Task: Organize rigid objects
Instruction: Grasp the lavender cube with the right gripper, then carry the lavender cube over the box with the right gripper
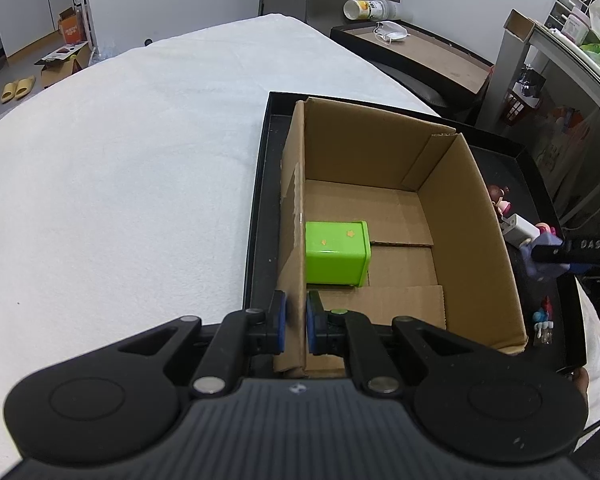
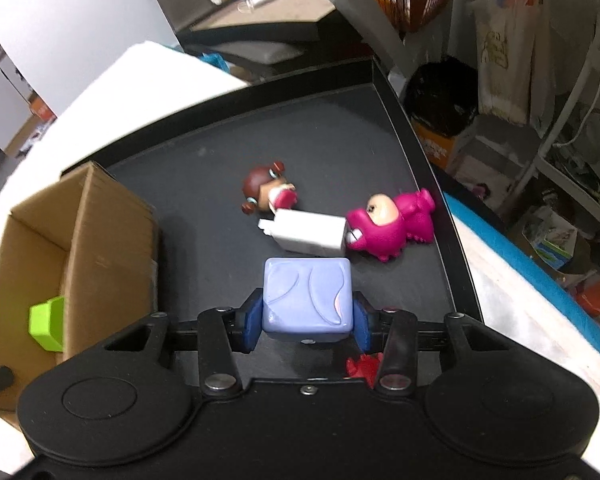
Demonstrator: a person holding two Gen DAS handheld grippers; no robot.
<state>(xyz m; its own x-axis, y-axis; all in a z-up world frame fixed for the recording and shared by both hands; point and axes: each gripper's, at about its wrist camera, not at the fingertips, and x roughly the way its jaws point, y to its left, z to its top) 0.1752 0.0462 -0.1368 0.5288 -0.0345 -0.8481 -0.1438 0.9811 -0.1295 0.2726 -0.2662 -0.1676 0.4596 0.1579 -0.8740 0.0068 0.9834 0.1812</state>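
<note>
The left wrist view looks down into the cardboard box (image 1: 380, 216). The left hand-held gripper (image 1: 296, 322) pinches the box's near left wall, one blue pad on each side of the card. Just ahead of its fingers, inside the box and against that same wall, lies the green tin (image 1: 336, 254). The box sits in a black tray (image 1: 260, 208) on a tabletop with a white cloth (image 1: 120, 168). Far off to the right in this view, only the tip of the right hand-held gripper (image 1: 568, 250) shows, with the toys half hidden behind the box wall.

The right wrist view shows those toys well. The right hand-held gripper (image 2: 308, 320) squeezes a purple block (image 2: 308, 300) between its blue pads, held a little above the tray floor. Just ahead of the block lies a white charger (image 2: 308, 234). A brown-haired doll (image 2: 268, 192) sits past it to the left, touching it. A pink toy (image 2: 392, 224) lies at the charger's right end, touching it. A small red toy (image 2: 362, 366) peeks out under the right finger, mostly hidden, so its shape is hard to tell. To the left the box is cut off, and only a corner of the green tin shows.

Both hand-held grippers point forward and tip downward.
</note>
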